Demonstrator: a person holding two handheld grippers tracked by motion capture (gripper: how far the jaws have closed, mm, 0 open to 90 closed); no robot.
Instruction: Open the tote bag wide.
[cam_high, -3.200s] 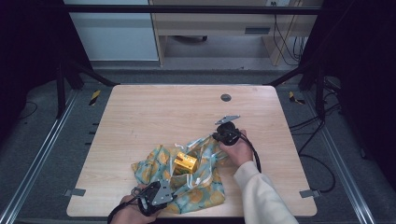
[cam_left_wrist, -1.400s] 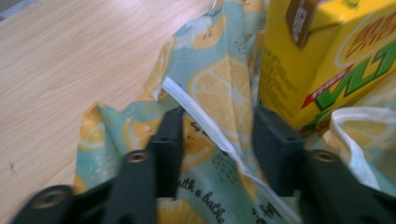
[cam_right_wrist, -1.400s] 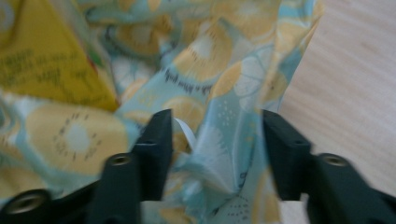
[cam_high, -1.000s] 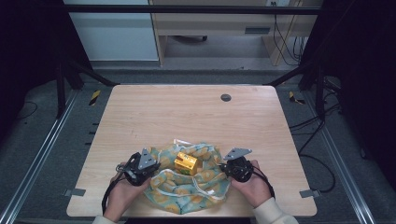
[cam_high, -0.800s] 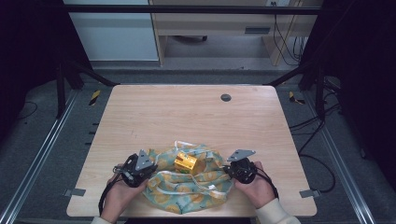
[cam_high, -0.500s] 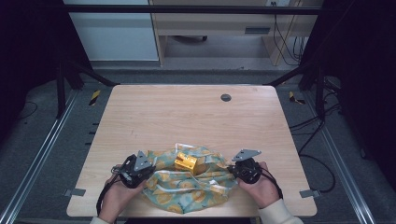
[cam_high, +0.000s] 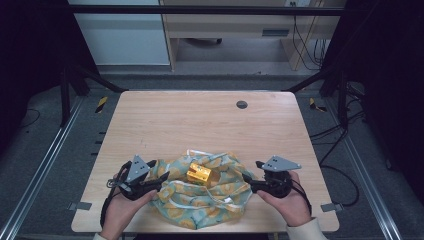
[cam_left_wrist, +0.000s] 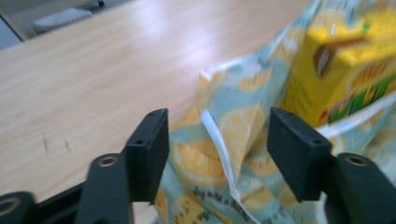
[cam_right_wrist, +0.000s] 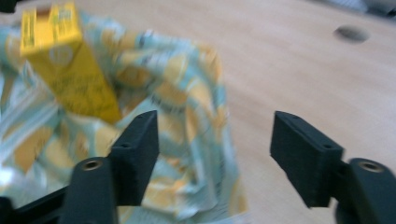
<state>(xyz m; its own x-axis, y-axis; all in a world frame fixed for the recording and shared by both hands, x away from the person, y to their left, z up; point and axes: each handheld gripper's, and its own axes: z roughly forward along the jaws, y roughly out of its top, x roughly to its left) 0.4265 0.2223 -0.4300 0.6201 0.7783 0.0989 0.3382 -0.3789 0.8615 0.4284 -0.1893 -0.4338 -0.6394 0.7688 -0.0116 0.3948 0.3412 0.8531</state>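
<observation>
A lemon-print cloth bag (cam_high: 210, 197) lies crumpled near the table's front edge, with a yellow carton (cam_high: 199, 173) standing in its open mouth. My left gripper (cam_high: 162, 179) is at the bag's left side and its jaws have just been opening. A fold of the bag (cam_left_wrist: 238, 130) with a white strap stands between the pads, which do not press on it; the carton (cam_left_wrist: 345, 70) is behind. My right gripper (cam_high: 247, 181) is at the bag's right side and has also just been opening. The bag's edge (cam_right_wrist: 187, 112) lies by its left jaw, untouched, and the carton (cam_right_wrist: 70, 70) is farther off.
The wooden table (cam_high: 200, 125) has a round dark hole (cam_high: 242, 104) at the back right. Metal rails and cables run along the floor on both sides. The far half of the table is bare wood.
Both grippers were shut on the bag's side edges and have let go, jaws now apart. The right hand has drawn a little to the right. The bag has slumped.
</observation>
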